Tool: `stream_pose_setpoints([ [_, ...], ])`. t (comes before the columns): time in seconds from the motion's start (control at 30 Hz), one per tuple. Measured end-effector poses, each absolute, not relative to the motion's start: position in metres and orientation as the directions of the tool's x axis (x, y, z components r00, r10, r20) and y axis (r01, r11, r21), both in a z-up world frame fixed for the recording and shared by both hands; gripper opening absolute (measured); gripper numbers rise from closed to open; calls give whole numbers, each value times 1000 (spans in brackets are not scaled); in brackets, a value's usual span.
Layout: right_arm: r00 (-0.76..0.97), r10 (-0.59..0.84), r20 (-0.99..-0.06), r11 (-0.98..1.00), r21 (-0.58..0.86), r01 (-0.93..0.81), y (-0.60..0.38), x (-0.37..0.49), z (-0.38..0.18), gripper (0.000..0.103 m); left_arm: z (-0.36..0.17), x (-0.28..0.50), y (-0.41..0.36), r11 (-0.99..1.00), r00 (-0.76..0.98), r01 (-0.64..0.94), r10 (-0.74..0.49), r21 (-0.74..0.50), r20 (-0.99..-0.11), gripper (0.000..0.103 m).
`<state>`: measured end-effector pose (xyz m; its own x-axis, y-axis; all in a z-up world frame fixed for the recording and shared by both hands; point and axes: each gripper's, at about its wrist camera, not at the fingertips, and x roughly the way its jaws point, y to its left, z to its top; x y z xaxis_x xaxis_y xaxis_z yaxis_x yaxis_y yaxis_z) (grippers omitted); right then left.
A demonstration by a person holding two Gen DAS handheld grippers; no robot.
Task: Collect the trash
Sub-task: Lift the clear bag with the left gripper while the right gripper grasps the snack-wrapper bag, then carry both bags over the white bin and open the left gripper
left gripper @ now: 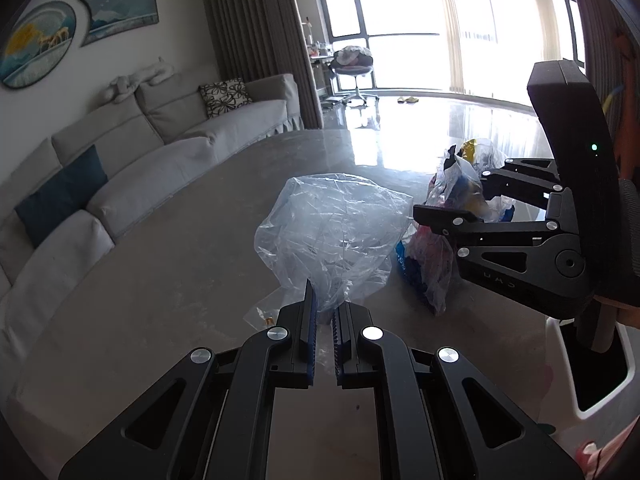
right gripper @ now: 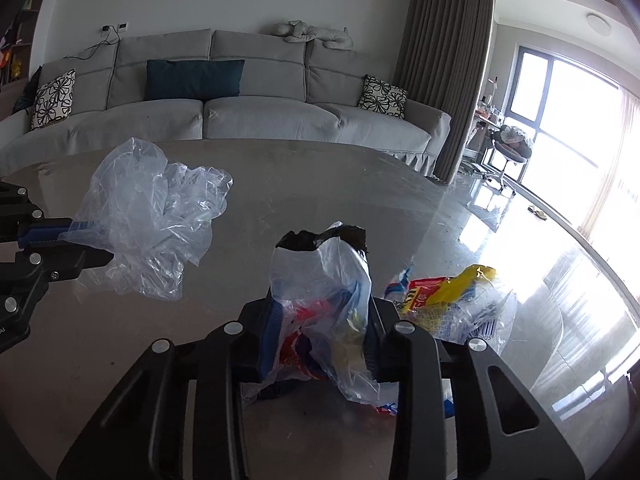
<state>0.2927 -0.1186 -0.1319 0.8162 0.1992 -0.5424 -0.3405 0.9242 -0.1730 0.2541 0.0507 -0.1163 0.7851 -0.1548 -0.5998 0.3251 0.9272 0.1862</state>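
Note:
A crumpled clear plastic bag (left gripper: 332, 220) (right gripper: 148, 216) hangs over the grey table (left gripper: 160, 280), its lower edge pinched in my left gripper (left gripper: 324, 304) (right gripper: 80, 240), which is shut on it. To its right, my right gripper (right gripper: 320, 320) (left gripper: 452, 194) is closed around a printed plastic wrapper (right gripper: 320, 272) (left gripper: 428, 272) in white, red and blue with a dark torn top. The wrapper stands on the table, squeezed between the blue pads (right gripper: 270, 332). A yellow and red wrapper (right gripper: 452, 300) (left gripper: 476, 152) lies just right of it.
A long grey sofa (right gripper: 240, 120) (left gripper: 120, 184) with cushions runs behind the table's far edge. Glossy floor and bright windows (left gripper: 400, 12) lie beyond the table to the right. A small clear scrap (left gripper: 264, 312) sits on the table under the left fingers.

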Motion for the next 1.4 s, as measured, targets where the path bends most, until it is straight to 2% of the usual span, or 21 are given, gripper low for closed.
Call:
stream_pose_setpoints([
  [0.1,811,207,-547,922,-168,-349,-119,290,-132,27,-115,254,51,928,786,324,-156,184,-598,8],
  [0.23,817,199,-541,919,-187,-348,-119,282,-131,23,-114,252,51,928,789,322,-155,186,-594,8],
  [0.73,867,191,-461,921,-220,-321,-143,213,-90,22,-92,221,35,920,805,350,-200,176,-559,8],
  [1.1,892,50,-450,950,-253,-181,-209,143,-77,22,-81,169,-29,867,773,475,-327,154,-543,8],
  [1.4,882,-94,-462,962,-272,-40,-270,81,-82,23,-101,122,-109,793,678,604,-459,80,-574,8],
])
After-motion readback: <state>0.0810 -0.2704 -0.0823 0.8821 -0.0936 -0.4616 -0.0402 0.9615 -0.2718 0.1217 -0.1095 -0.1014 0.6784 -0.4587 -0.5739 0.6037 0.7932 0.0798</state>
